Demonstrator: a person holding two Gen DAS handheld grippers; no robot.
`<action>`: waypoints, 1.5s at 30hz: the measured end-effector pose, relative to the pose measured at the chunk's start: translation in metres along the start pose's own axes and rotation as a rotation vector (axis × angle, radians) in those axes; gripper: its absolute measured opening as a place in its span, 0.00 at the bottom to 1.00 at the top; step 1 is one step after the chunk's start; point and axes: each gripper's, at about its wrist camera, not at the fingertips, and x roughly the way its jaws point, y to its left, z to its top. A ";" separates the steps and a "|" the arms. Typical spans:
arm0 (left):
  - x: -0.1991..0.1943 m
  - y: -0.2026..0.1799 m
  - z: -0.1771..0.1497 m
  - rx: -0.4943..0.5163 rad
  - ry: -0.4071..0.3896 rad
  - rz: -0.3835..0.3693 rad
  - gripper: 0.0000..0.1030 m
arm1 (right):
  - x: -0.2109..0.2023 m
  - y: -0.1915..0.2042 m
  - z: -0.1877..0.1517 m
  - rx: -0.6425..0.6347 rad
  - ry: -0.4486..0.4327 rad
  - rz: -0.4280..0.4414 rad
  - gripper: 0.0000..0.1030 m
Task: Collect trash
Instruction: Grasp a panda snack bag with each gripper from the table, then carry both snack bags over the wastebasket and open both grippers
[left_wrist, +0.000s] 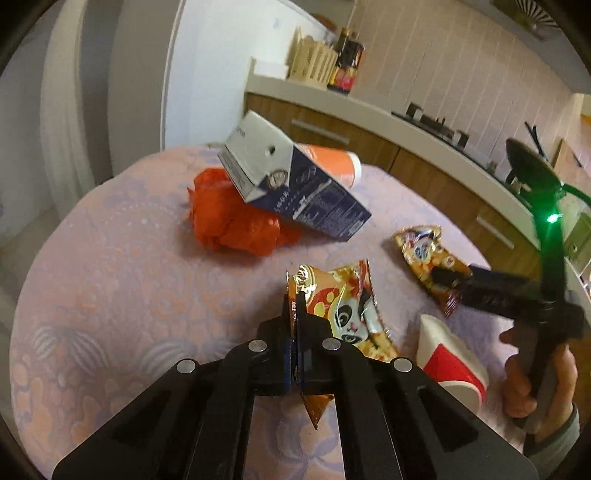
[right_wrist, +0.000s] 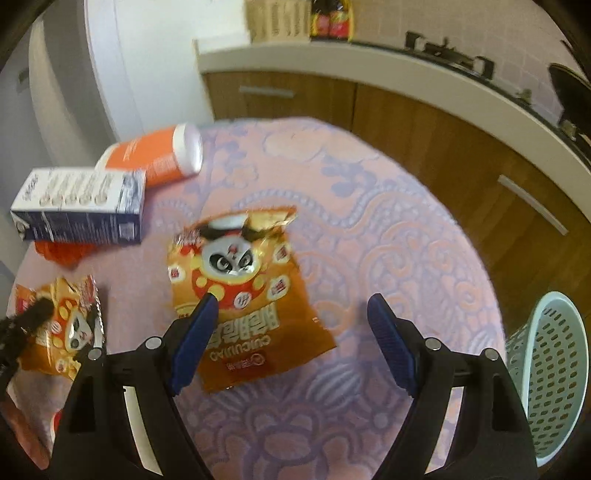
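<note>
Left gripper (left_wrist: 294, 314): clamped on crinkled orange foil panda snack wrapper (left_wrist: 347, 314), lifted. Right gripper (right_wrist: 291, 314): spread wide above second wrapper (right_wrist: 243, 295). Pale-green perforated plastic basket (right_wrist: 554, 373) beside table: contents unseen. Carton (left_wrist: 295, 184), orange bottle (right_wrist: 159, 155), red bag (left_wrist: 236, 225), paper cup (left_wrist: 454, 362) uncollected.

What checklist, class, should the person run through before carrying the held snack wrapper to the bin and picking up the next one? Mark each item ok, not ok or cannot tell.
1. Left gripper shut on the held wrapper: ok.
2. Right gripper open: ok.
3. Second wrapper between the right gripper's fingers: not ok, it lies under the left finger only.
4. Basket in view, beside the table: ok.
5. Basket has room: cannot tell.
</note>
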 end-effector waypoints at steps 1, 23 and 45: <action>-0.003 0.002 0.001 -0.012 -0.018 -0.025 0.00 | 0.000 0.003 0.000 -0.011 -0.003 -0.011 0.70; -0.044 -0.005 0.009 -0.023 -0.166 -0.144 0.00 | -0.070 -0.018 -0.029 0.053 -0.249 0.106 0.14; -0.087 -0.154 0.036 0.281 -0.261 -0.199 0.00 | -0.185 -0.121 -0.084 0.218 -0.468 0.000 0.14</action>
